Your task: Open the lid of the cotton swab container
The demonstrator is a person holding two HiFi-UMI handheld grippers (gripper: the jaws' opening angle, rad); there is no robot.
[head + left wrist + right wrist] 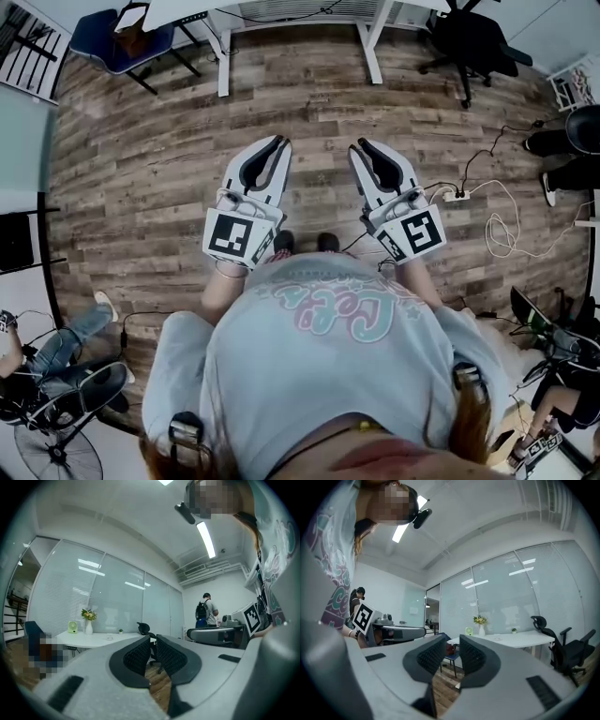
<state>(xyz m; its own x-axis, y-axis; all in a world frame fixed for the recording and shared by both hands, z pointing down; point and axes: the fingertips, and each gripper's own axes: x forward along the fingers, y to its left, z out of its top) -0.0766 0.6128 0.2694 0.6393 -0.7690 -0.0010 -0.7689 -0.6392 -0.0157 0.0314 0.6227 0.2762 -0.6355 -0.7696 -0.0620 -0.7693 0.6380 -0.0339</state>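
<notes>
No cotton swab container shows in any view. I hold both grippers in front of my torso, above the wooden floor point(141, 169), pointing away from me. My left gripper point(279, 142) has its ribbed black pads point(140, 656) together, and nothing is held; in its own view the tips point(153, 639) meet. My right gripper point(360, 144) shows a narrow gap between its pads point(472, 658) with nothing in it. In the right gripper view the tips point(452, 640) stand slightly apart. Each gripper's marker cube point(236, 236) faces the head camera.
A white desk's legs point(223, 56) and a blue chair point(122, 37) stand at the back left. A black office chair point(473, 42) is at the back right. A power strip with cables point(459, 195) lies on the right, a fan point(56, 455) at the lower left. Other people sit at the edges.
</notes>
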